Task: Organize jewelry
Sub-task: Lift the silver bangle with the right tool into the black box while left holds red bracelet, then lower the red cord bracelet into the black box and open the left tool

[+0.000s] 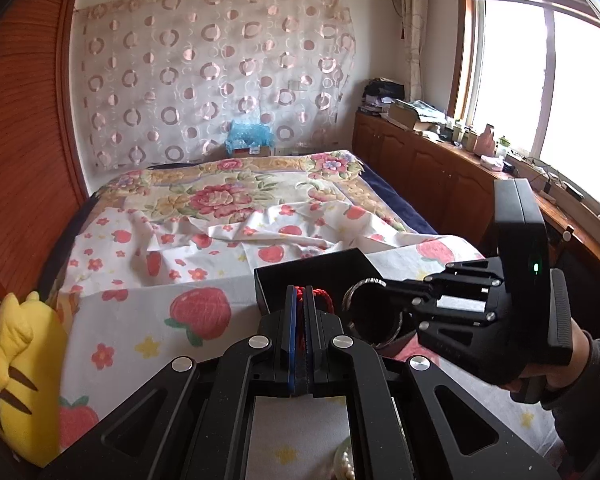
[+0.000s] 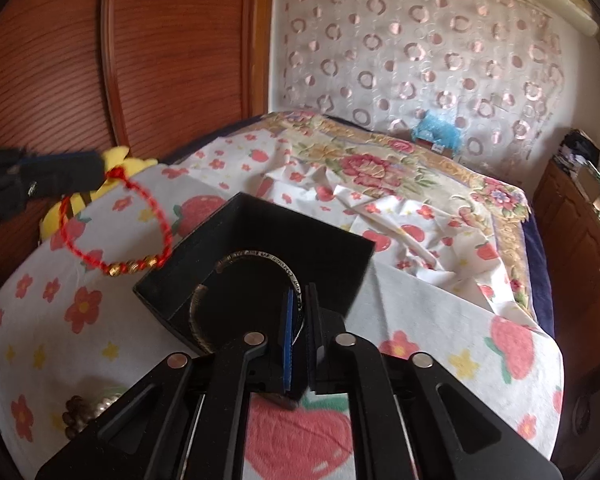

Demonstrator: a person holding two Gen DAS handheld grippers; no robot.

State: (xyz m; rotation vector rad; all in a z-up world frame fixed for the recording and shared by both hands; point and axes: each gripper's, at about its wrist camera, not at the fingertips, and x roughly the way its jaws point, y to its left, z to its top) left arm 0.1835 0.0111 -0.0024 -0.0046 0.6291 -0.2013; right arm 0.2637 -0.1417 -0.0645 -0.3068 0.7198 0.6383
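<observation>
An open black box [image 2: 260, 236] sits on the strawberry-print sheet; it also shows in the left wrist view [image 1: 320, 272]. My left gripper [image 1: 299, 294] is shut on a red cord bracelet [image 1: 324, 298] with gold beads, which hangs in the air left of the box in the right wrist view [image 2: 112, 236]. My right gripper [image 2: 302, 300] is shut on a silver bangle [image 2: 236, 264] and holds it over the box's near edge. The bangle and right gripper [image 1: 374, 284] appear right of the box in the left wrist view.
A yellow plush toy [image 1: 20, 368] lies at the bed's left edge. More beaded jewelry [image 2: 82, 412] lies on the sheet near me, with pearls [image 1: 346, 462] under the left gripper. A wooden headboard [image 2: 160, 40] is on the left and a low cabinet [image 1: 440, 172] on the right.
</observation>
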